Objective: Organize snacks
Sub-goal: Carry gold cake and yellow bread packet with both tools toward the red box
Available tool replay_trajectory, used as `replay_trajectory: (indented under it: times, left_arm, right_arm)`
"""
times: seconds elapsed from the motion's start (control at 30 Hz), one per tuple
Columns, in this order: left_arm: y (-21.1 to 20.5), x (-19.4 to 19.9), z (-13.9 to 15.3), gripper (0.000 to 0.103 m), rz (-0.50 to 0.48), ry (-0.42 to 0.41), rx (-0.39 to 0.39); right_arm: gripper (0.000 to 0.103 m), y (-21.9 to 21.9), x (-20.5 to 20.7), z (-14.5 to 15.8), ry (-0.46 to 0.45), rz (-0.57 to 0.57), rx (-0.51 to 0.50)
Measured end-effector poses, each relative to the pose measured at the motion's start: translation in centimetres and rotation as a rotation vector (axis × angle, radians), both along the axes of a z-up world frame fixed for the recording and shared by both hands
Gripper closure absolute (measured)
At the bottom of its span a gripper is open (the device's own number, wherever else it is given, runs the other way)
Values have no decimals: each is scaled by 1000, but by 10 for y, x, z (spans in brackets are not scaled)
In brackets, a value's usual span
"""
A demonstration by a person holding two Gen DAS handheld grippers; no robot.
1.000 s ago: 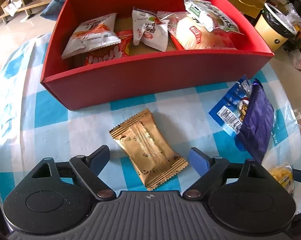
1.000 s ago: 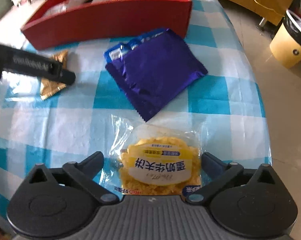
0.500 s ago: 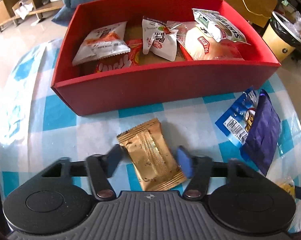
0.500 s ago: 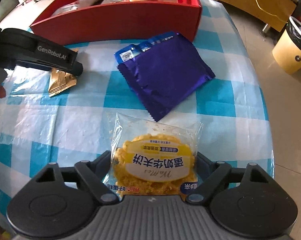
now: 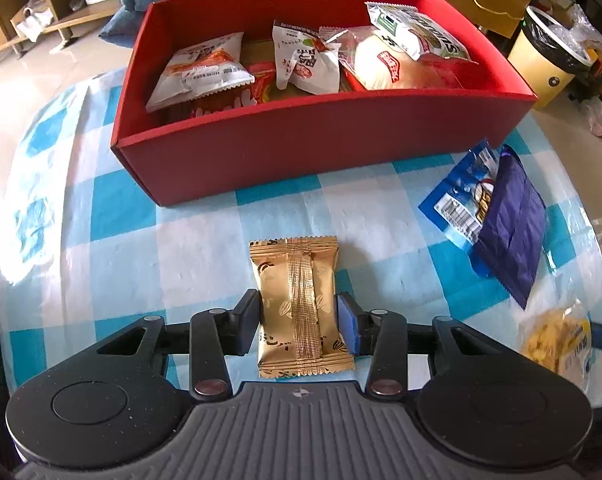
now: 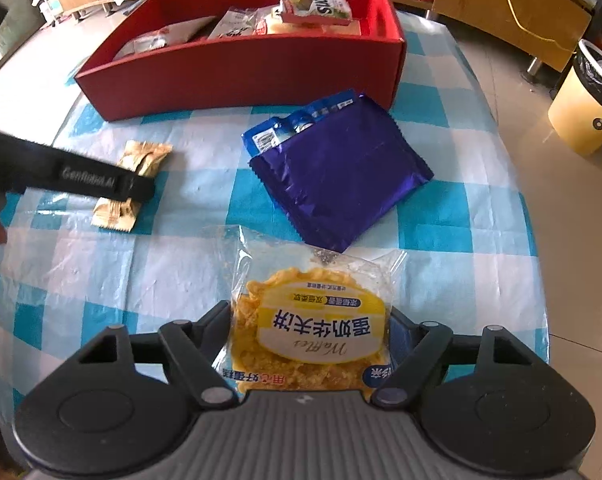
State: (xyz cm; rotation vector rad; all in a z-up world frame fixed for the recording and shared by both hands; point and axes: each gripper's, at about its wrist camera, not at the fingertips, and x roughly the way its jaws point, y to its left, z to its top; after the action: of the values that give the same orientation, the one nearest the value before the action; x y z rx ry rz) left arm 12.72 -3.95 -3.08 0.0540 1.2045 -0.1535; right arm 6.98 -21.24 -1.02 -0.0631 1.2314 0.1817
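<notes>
My left gripper (image 5: 299, 322) is shut on a gold foil snack packet (image 5: 299, 304), held just above the checked tablecloth; it also shows in the right wrist view (image 6: 131, 184) under the left gripper's arm (image 6: 81, 176). My right gripper (image 6: 307, 344) is shut on a clear-wrapped yellow waffle packet (image 6: 309, 320), also seen in the left wrist view (image 5: 557, 340). A red box (image 5: 321, 140) (image 6: 241, 76) with several snack packets stands behind. A purple packet (image 6: 341, 184) (image 5: 509, 224) lies on a blue packet (image 6: 297, 124) (image 5: 457, 204) between the grippers and the box.
The table has a blue-and-white checked cloth (image 5: 141, 248) (image 6: 461, 208) with its edge close on the right. A yellow bin (image 5: 545, 56) (image 6: 585, 104) stands on the floor to the right. Wooden furniture stands behind.
The left gripper's fingers closed on the gold packet, which turned straight between them. The right gripper's fingers closed on the waffle packet and lifted it slightly; both views drew back from the table.
</notes>
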Motion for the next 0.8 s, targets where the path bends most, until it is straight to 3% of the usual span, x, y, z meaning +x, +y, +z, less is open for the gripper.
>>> replay_trajectory:
  times: [0.6,0.63,0.67,0.7,0.73,0.8]
  left_arm:
    - [-2,-7,-3,50,-53,-5,11]
    - [-2,-7,-3,43,-50,-7,12]
    - [-2,-6,-5,28,-44,-6,21]
    - [0,-5,-8,21,-34,-4,29]
    - [1,-4,-11,16,-28,-7,33]
    - [2,-5,-10,19,-27,-13,30]
  right_arm:
    - [28,8,10,-3,3,0,-17]
    - [28,9,11,-3,2,3,-15]
    - [28,10,11,-3,3,3,-8]
    - [28,10,12,-3,3,2,-3]
    - [28,10,13,-3,5,-2,1]
    - [28,10,14,-2,6,-2,2]
